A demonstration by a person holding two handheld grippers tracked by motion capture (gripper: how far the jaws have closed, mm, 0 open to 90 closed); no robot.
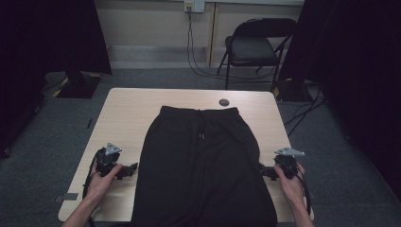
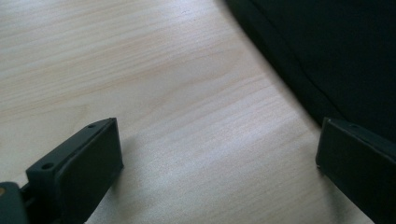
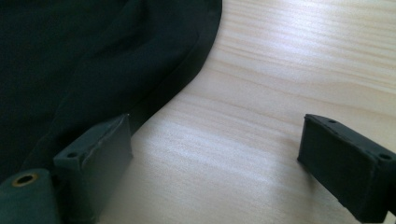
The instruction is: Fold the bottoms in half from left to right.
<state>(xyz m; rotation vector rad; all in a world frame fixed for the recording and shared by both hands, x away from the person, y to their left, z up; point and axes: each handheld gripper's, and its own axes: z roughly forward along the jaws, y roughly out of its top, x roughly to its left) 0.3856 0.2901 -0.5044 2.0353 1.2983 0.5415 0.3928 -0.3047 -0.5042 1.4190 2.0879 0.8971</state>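
Item, nearest: left hand (image 1: 101, 182), forearm entering from the table's near edge, gripping the left gripper (image 1: 131, 169). Jaws spread wide with bare wood between them and nothing held; in the left gripper view one jaw stands just beside the hem of the cloth, the other over open tabletop.

Item: right hand (image 1: 289, 182), holding the right gripper (image 1: 263, 171) at the opposite side. Jaws likewise wide apart and empty; in the right gripper view one jaw sits at the edge of the cloth, whether touching it cannot be told, the other over bare wood.

Item: black shorts (image 1: 201, 165), laid flat in the middle of the table between the two grippers, waistband toward the far edge, drawstring down the centre, leg hems hanging past the near edge.

Item: light wooden table (image 1: 127, 113), bare on both flanks of the garment.

Item: small dark round disc (image 1: 224, 102), on the table just beyond the waistband.

Item, farthest: black folding chair (image 1: 255, 47) against the wall, cables (image 1: 194, 56) trailing from a wall socket (image 1: 194, 5) to grey carpet (image 1: 156, 78); dark curtains (image 1: 359, 71) either side.
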